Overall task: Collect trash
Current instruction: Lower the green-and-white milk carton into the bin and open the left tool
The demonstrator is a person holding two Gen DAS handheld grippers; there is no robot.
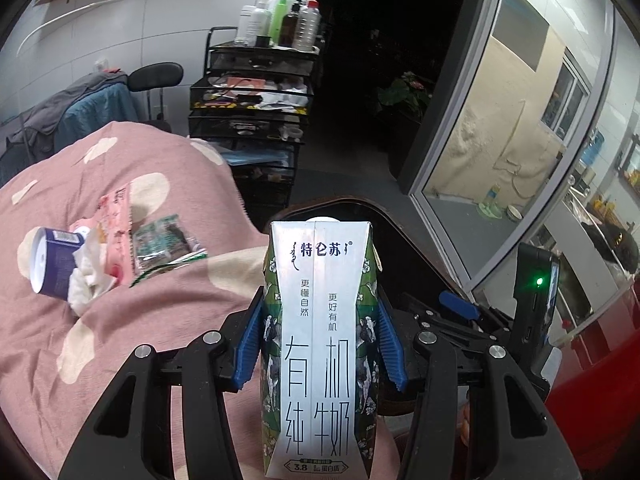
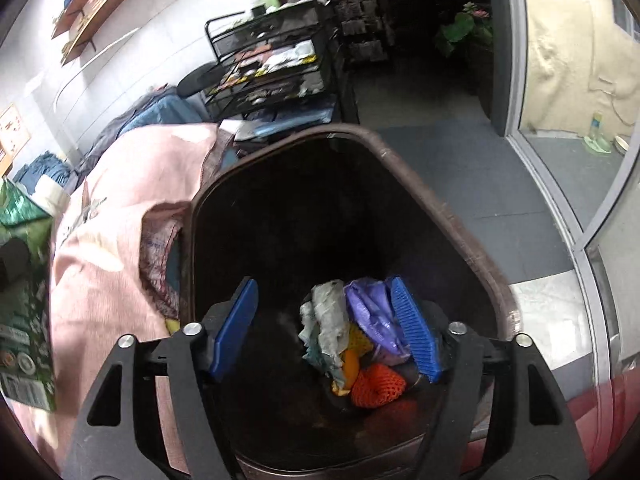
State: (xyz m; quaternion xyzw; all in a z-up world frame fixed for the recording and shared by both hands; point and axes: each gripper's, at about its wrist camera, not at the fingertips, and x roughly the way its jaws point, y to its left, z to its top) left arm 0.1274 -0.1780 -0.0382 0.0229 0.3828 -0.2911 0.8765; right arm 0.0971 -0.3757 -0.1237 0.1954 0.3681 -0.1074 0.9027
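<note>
Left wrist view shows the left tool (image 1: 320, 340) clamping an upright milk carton (image 1: 320, 344) near the dark bin (image 2: 440, 208); carry it fully over the rim before releasing, as the right tool (image 2: 324, 332) hangs spread wide and empty above it.

left gripper (image 1: 320, 344): clamped, tilted down | right gripper (image 2: 324, 332): jaws apart

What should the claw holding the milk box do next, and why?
Probably carry the milk box over the bin and let go. The left claw grips it upright beside the bin's rim, not yet above the opening. The right claw hangs open over trash already in the bin, so the box likely goes next.
</note>
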